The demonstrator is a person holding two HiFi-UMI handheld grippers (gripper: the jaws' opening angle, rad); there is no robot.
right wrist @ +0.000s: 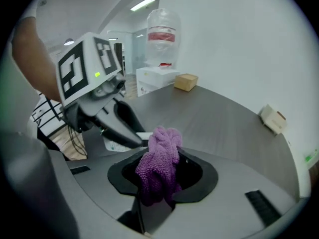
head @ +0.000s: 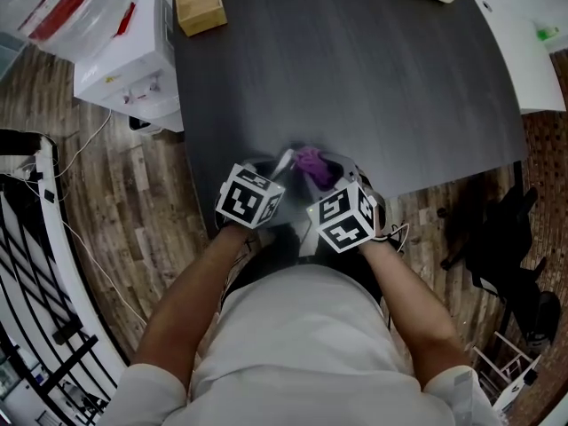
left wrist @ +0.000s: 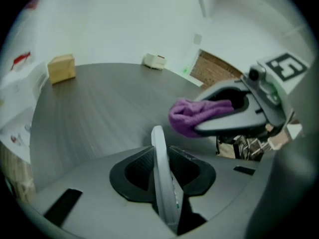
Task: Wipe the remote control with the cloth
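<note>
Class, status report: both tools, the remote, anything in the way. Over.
Left tool shut on remote control, held on edge. Right tool shut on purple cloth. Nothing between them.

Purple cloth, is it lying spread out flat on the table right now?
No, the purple cloth is bunched up and pinched in the right claw, not spread on the dark table.

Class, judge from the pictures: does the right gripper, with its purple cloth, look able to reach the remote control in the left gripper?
Probably yes. The right gripper, shut on the cloth, is close beside the remote control gripped by the left gripper, with nothing between them.
</note>
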